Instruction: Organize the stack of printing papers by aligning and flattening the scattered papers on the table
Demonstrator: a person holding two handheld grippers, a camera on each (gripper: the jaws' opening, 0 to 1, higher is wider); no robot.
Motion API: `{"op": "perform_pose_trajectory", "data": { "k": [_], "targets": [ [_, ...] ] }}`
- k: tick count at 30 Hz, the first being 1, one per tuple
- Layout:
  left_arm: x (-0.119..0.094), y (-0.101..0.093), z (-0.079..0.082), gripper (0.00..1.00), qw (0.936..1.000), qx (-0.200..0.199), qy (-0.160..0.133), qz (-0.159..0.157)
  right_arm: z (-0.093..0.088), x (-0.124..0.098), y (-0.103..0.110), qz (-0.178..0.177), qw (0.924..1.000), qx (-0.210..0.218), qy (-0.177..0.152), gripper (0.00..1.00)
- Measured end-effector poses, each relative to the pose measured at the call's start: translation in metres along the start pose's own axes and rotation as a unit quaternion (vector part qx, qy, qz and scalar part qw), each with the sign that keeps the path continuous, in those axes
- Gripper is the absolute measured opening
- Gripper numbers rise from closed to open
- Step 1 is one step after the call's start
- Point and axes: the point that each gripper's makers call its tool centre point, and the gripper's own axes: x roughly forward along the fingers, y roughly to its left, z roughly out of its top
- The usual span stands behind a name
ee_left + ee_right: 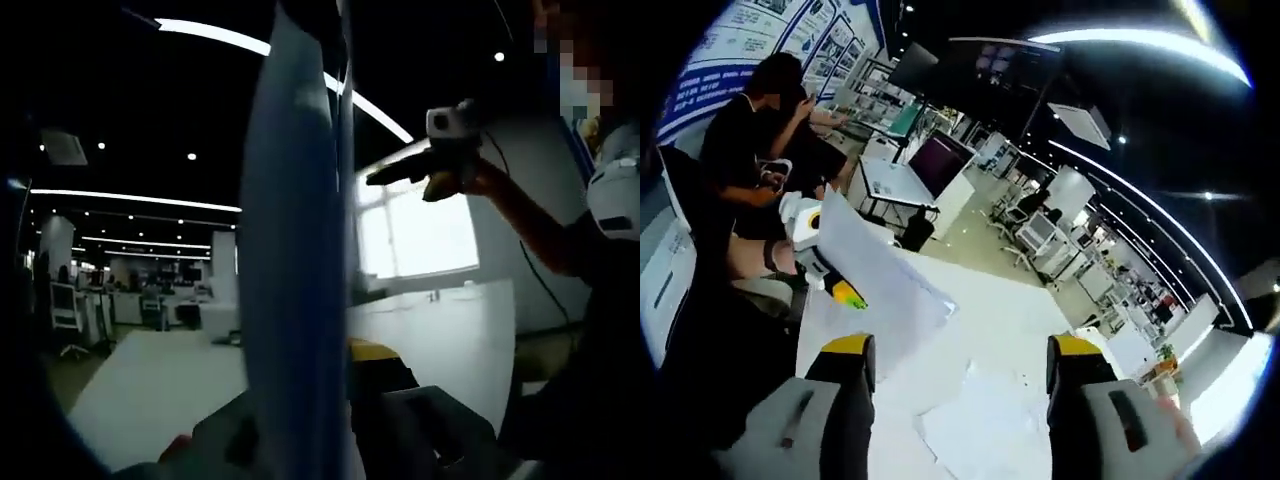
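One paper sheet [295, 280] stands edge-on (left gripper [330, 440] clamping it).

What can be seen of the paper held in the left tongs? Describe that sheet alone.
The sheet is plain white printing paper, thin and flexible, clamped at one edge in the left tongs and lifted clear of the white table. In the right gripper view it fans out flat with a slightly bent corner. In the left gripper view it stands edge-on, a tall, bluish, slightly bowed strip rising between that gripper's jaws.

Open-plan office, desk rows [1040, 235], monitors [940, 160], ceiling strip lights [130, 198]
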Motion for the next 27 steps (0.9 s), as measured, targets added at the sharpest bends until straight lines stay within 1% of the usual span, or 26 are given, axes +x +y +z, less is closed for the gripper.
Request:
{"op": "perform_pose_trajectory", "data": {
  "k": [4,6,8,9,11,14,17,20,23,27],
  "targets": [
    [-0.001,0.001,0.001,0.06,1.0000,0.001,-0.001,0.001,-0.005,-0.009,0.004,0.001,0.9997,0.014,-0.021,0.68],
    [-0.003,0.002,0.001,0.06,1.0000,0.000,-0.002,0.003,-0.009,-0.014,0.003,-0.007,0.9985,0.035,-0.040,0.70],
    [-0.003,0.003,0.000,0.06,1.0000,-0.001,-0.002,0.004,-0.016,-0.019,0.002,-0.012,0.9974,0.049,-0.051,0.70],
    [-0.004,0.003,0.000,0.06,1.0000,-0.001,-0.001,0.005,-0.019,-0.021,0.001,-0.018,0.9961,0.064,-0.058,0.71],
    [-0.004,0.003,-0.001,0.06,1.0000,0.000,0.000,0.005,-0.025,-0.024,0.000,-0.022,0.9953,0.072,-0.062,0.71],
    [-0.003,0.002,0.001,0.06,1.0000,0.001,-0.002,0.004,-0.038,-0.028,-0.005,-0.029,0.9932,0.094,-0.063,0.73],
    [-0.003,0.002,0.001,0.06,1.0000,0.001,-0.003,0.004,-0.047,-0.032,-0.011,-0.040,0.9903,0.112,-0.072,0.74],
    [-0.004,0.002,0.002,0.06,1.0000,0.002,-0.003,0.004,-0.053,-0.035,-0.010,-0.045,0.9878,0.125,-0.081,0.76],
    [-0.004,0.003,0.002,0.06,1.0000,0.001,-0.003,0.006,-0.059,-0.039,-0.012,-0.052,0.9849,0.139,-0.089,0.76],
    [-0.004,0.002,0.002,0.06,1.0000,0.001,-0.003,0.005,-0.071,-0.041,-0.009,-0.061,0.9826,0.152,-0.088,0.77]
  ]
}}
